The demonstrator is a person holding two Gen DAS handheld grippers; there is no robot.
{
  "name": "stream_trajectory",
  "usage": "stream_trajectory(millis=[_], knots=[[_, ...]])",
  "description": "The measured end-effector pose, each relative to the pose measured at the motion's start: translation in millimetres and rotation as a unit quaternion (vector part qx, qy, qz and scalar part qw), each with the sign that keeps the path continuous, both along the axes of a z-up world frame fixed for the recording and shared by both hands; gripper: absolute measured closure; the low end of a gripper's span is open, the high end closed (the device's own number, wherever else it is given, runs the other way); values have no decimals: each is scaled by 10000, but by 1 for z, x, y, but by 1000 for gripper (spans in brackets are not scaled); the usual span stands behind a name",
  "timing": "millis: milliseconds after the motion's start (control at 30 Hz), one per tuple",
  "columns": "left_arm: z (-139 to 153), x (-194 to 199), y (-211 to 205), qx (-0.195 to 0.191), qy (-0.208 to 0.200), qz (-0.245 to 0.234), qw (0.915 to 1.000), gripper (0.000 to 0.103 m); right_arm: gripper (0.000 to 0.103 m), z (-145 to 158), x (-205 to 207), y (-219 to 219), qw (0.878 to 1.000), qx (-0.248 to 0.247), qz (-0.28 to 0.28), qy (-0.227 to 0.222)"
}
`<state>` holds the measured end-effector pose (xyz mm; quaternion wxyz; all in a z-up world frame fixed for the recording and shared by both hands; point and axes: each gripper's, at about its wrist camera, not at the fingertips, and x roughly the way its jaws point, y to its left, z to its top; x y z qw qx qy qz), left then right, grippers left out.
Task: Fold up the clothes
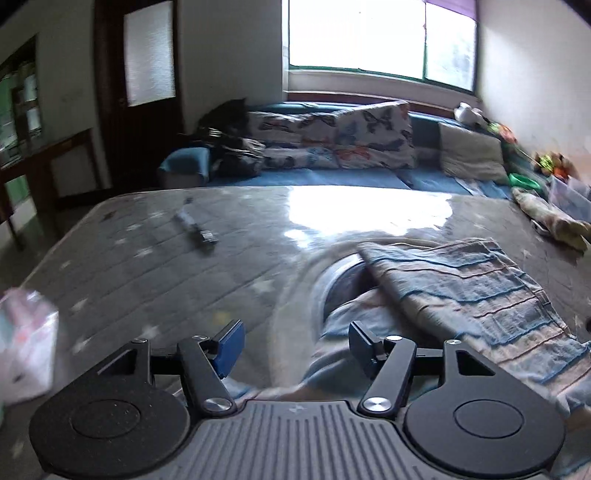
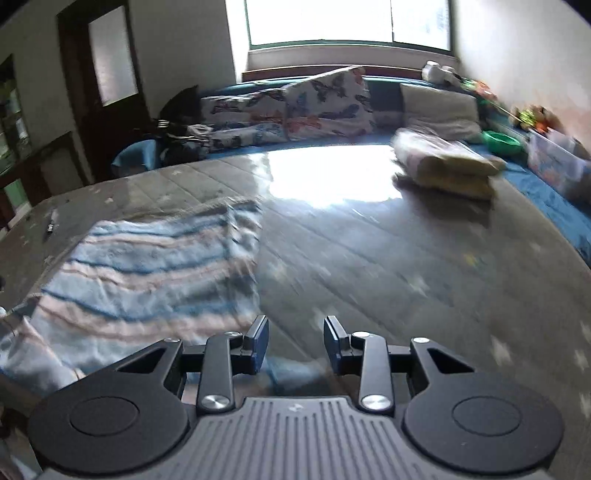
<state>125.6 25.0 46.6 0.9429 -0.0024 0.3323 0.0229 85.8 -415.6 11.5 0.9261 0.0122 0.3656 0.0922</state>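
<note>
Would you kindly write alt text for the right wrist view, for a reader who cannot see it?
The open right tool hovers empty over a grey quilted mattress, beside the edge of a blue and pink striped garment spread flat to its left. A folded pile of cloth lies farther back on the right, before butterfly-print pillows and a bright window.

The cloth (image 2: 147, 273) is striped in pale blue, darker blue and dusty pink. Under it the mattress (image 2: 388, 258) is grey, quilted in diagonal lines and dotted with small white stars. The pillows (image 1: 343, 136) at the back are white with butterflies in blue, black and orange; beside them sits a plain grey cushion (image 1: 472, 151). The tongs (image 1: 295, 345) are black with blue pads (image 1: 231, 347). A bowl (image 2: 502, 139) is bright green. The door (image 1: 144, 92) is dark brown.
</note>
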Motion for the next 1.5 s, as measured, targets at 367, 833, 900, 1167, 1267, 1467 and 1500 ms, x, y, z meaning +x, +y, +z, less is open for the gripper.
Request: stream_trajectory(millis=[367, 833, 900, 1167, 1267, 1467, 1500], knots=[[-27, 60, -17, 169, 294, -508, 9981, 54, 63, -9, 106, 40, 9981, 229, 483, 321], [-45, 83, -35, 279, 253, -1188, 9922, 51, 98, -19, 119, 49, 9985, -147, 524, 54], [-48, 83, -35, 306, 277, -1246, 9914, 51, 98, -14, 113, 40, 9990, -234, 363, -93], [-53, 87, -42, 475, 174, -1307, 9901, 97, 98, -3, 100, 15, 9992, -286, -18, -285], [-49, 78, -35, 770, -65, -890, 9930, 99, 98, -4, 95, 1, 9983, -332, -347, -334], [-42, 59, -24, 942, -80, -732, 9928, 99, 97, -18, 85, -20, 9980, -261, -570, 45], [-42, 59, -25, 1006, -50, -846, 9913, 95, 96, -21, 85, -19, 9981, -299, -540, 74]])
